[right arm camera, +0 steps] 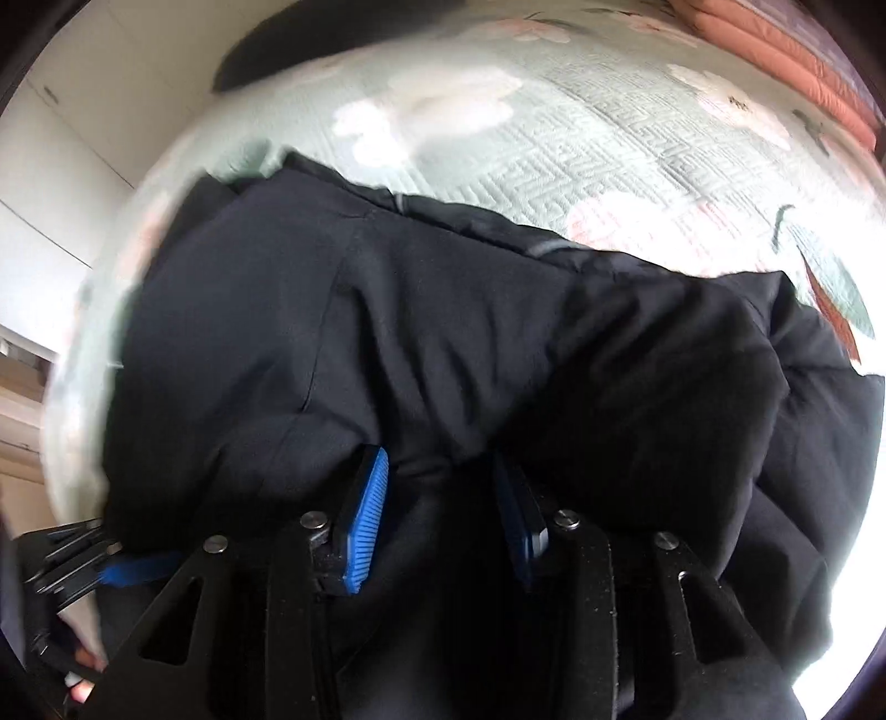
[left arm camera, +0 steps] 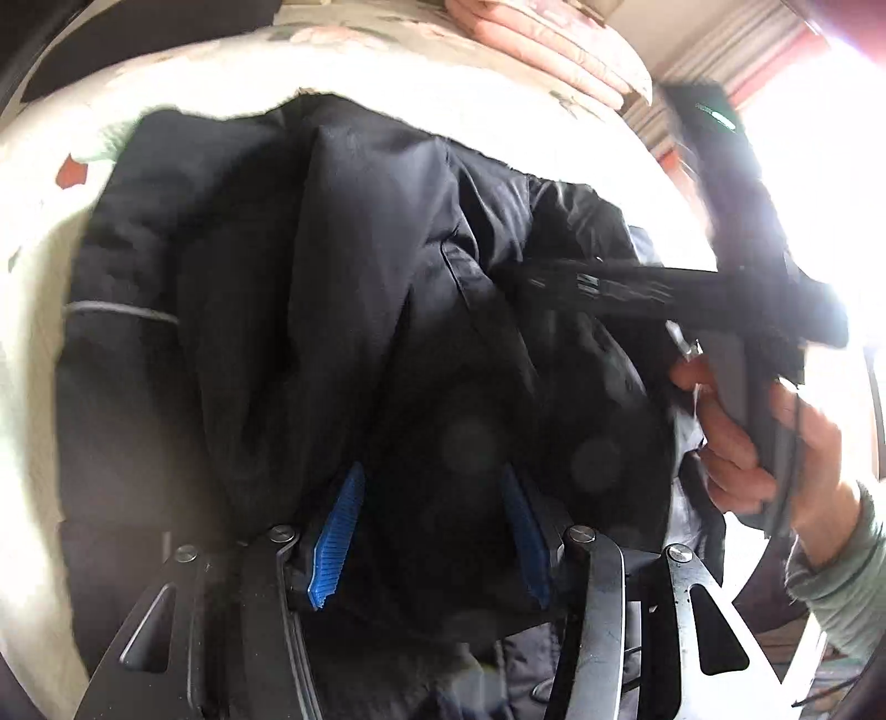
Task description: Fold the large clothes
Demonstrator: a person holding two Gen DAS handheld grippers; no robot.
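Currently we hold the left tongs [left arm camera: 432, 531] with their blue pads [left arm camera: 338, 537] set apart and a thick fold of the black jacket [left arm camera: 310, 277] bunched between them; whether the pads actually pinch it we cannot tell. The jacket lies crumpled on the bed's pale floral quilt [right arm camera: 581, 144], a grey piping line [left arm camera: 122, 311] showing near its left edge. Folded pink bedding [left arm camera: 554, 44] sits at the far side of the bed. Further right, our right hand [left arm camera: 764, 437] grips the other tool's handle. Our right tongs [right arm camera: 443, 520] likewise stand partly open with jacket cloth bulging between the pads [right arm camera: 368, 520].
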